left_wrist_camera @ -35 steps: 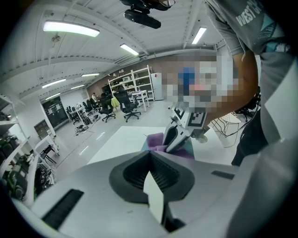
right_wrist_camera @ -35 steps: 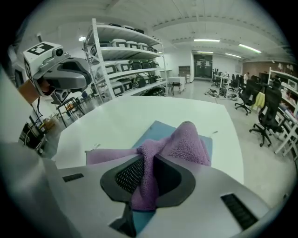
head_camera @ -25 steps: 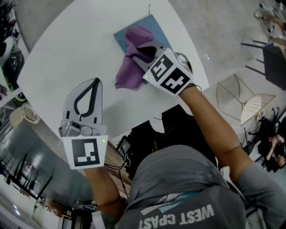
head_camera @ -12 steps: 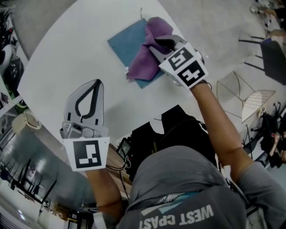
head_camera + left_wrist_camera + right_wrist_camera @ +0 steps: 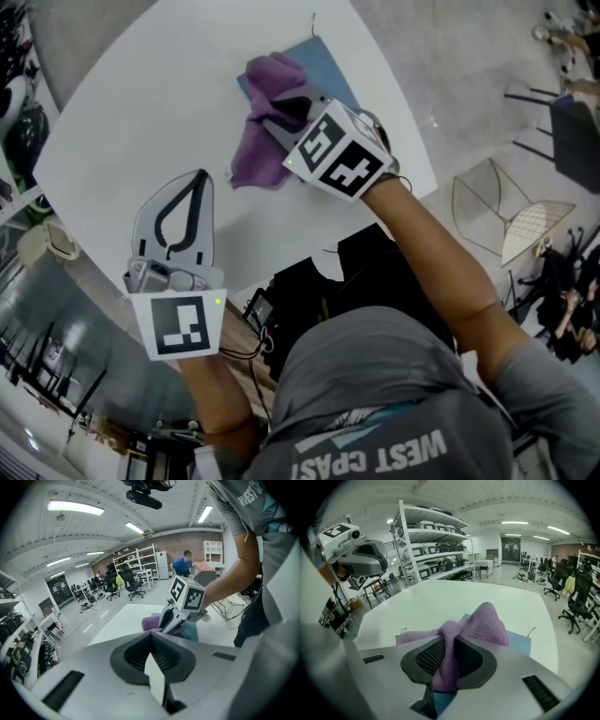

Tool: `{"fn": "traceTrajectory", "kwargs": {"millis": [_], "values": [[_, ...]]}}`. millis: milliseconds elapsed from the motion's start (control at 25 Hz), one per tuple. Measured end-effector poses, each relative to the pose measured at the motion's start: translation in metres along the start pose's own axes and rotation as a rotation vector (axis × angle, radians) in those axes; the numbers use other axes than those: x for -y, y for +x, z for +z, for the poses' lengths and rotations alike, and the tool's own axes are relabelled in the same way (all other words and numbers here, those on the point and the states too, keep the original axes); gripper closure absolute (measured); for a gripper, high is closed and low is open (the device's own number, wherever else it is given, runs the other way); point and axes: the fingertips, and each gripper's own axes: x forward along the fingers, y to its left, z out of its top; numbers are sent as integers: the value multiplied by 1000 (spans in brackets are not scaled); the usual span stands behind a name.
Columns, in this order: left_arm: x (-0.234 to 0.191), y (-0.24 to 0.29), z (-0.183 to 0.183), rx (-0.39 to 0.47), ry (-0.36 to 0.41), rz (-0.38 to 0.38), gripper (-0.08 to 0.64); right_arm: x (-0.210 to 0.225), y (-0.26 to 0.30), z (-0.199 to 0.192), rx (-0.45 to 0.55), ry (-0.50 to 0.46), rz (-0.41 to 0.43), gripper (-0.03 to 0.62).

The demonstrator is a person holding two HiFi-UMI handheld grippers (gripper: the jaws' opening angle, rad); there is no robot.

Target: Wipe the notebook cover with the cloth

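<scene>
A blue notebook (image 5: 325, 62) lies flat at the far side of the white table (image 5: 141, 112). A purple cloth (image 5: 265, 127) is draped over its left part and trails onto the table. My right gripper (image 5: 279, 117) is shut on the cloth, pinching a fold that bunches up between its jaws; in the right gripper view the cloth (image 5: 487, 620) covers most of the notebook (image 5: 518, 642). My left gripper (image 5: 200, 175) rests shut and holds nothing, near the table's front edge, well apart from the notebook. From the left gripper (image 5: 151, 637) view, the right gripper (image 5: 171, 619) is seen on the cloth (image 5: 152, 622).
The table's near edge runs just below both hands, with a black bag (image 5: 309, 281) under it. A wire-frame chair (image 5: 506, 216) stands on the floor to the right. Shelving (image 5: 431, 541) and office chairs (image 5: 576, 597) stand beyond the table.
My right gripper dragged the cloth to the right across the notebook, then back to the left, uncovering the notebook's right part. The left gripper stayed put.
</scene>
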Motion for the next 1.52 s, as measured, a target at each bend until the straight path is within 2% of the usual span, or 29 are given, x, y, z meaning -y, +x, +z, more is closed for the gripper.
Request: {"fn": "traceTrajectory", "kwargs": {"millis": [120, 320, 440, 560, 960, 1080, 1200, 1400, 1520], "values": [[-4, 0, 2, 3, 11, 2, 560, 23, -14, -11, 6, 54, -53, 505], [-7, 7, 14, 15, 34, -14, 560, 84, -55, -42, -13, 145, -201, 505], [-4, 12, 21, 24, 39, -26, 560, 102, -67, -53, -20, 181, -245, 505], [-2, 16, 26, 32, 41, -33, 560, 94, -62, -46, -20, 158, -230, 505], [0, 11, 4, 2, 3, -13, 560, 15, 5, 10, 3, -20, -32, 505], [-4, 7, 0, -2, -7, -2, 560, 8, 9, 13, 6, -28, -2, 505], [-9, 6, 1, -3, 2, 1, 560, 25, -1, 5, 16, 26, -36, 505], [-12, 9, 9, 3, 19, -12, 560, 86, -43, -28, 2, 127, -189, 505], [-8, 16, 17, 14, 23, -23, 560, 111, -60, -43, -12, 164, -243, 505]]}}
